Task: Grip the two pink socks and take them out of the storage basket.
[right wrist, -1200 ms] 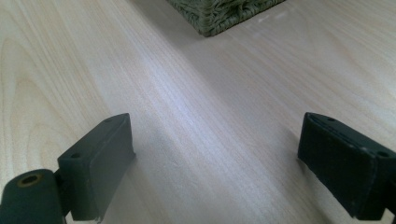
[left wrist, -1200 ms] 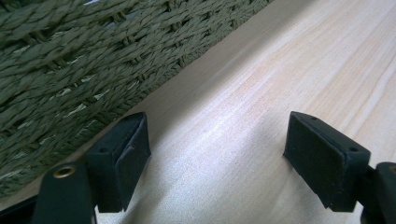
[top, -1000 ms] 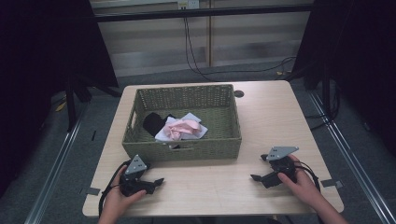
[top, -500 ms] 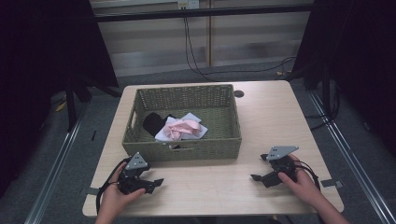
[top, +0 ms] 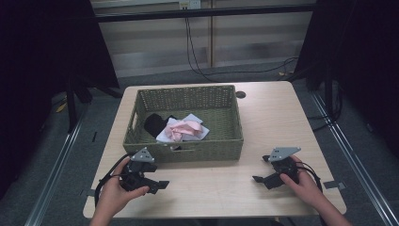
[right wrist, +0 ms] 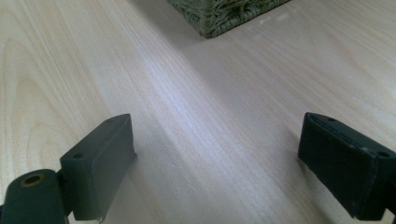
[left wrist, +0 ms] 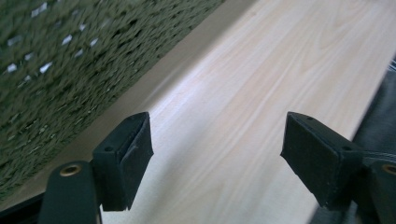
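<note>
A green wicker basket [top: 188, 148] stands in the middle of the light wood table [top: 221, 188]. Inside it lie a pink cloth [top: 184, 130], a white cloth [top: 194, 118] and a black cloth [top: 154, 125]. My left gripper [top: 157, 187] rests on the table near the basket's front left corner, open, with nothing between its jaws. In the left gripper view the left gripper [left wrist: 217, 149] looks over bare wood, the basket wall [left wrist: 79, 65] close at the left. My right gripper [top: 259, 180] rests at the front right, open and empty. In the right gripper view the right gripper [right wrist: 215, 163] faces bare tabletop, a basket corner [right wrist: 224, 14] far ahead.
Black cables [top: 106, 181] trail from both grippers. A round hole [top: 241, 94] sits in the table behind the basket. Metal rails [top: 346, 150] run along the floor on both sides, and dark curtains hang behind.
</note>
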`<move>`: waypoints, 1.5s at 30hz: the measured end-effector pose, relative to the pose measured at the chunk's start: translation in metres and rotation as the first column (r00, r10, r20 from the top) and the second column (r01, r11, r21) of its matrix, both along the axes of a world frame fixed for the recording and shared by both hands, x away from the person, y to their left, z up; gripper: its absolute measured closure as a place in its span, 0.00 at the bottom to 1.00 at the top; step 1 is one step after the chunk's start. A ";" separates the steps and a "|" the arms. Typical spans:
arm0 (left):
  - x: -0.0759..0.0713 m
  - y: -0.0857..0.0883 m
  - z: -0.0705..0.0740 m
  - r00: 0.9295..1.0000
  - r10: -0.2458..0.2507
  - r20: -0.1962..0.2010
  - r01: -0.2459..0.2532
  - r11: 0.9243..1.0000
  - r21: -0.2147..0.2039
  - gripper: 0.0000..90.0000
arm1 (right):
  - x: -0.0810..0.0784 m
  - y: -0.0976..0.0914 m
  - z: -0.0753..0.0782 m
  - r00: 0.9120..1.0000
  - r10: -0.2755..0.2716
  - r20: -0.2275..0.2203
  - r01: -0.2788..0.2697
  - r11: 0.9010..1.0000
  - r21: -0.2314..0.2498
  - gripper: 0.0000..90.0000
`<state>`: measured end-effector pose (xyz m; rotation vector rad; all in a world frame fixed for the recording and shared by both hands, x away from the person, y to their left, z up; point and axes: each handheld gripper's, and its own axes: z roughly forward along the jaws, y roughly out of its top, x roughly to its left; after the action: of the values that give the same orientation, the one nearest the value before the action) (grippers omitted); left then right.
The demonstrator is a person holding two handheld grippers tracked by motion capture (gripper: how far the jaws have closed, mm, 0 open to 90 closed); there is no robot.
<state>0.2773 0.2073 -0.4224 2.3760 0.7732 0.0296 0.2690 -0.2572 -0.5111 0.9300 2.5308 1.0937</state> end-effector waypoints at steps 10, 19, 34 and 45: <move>0.008 -0.008 0.038 0.998 -0.039 -0.045 0.038 0.999 -0.019 0.27 | 0.001 0.001 0.000 1.000 -0.002 -0.003 0.002 1.000 -0.002 0.11; 0.021 -0.010 0.057 0.997 -0.049 -0.066 0.050 0.999 0.004 0.27 | 0.001 0.001 0.000 1.000 -0.003 0.002 0.003 1.000 -0.003 0.11; 0.049 -0.018 0.089 0.997 -0.037 -0.063 0.037 0.999 -0.003 0.27 | 0.001 0.001 0.000 1.000 -0.003 0.002 0.003 1.000 -0.003 0.11; 0.085 -0.026 0.101 0.997 0.016 -0.080 -0.014 1.000 0.024 0.28 | 0.002 0.001 0.000 1.000 0.001 0.000 -0.001 1.000 -0.001 0.11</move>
<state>0.3625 0.1811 -0.3218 2.4056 0.8330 -0.0509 0.2707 -0.2560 -0.5111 0.9287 2.5313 1.0927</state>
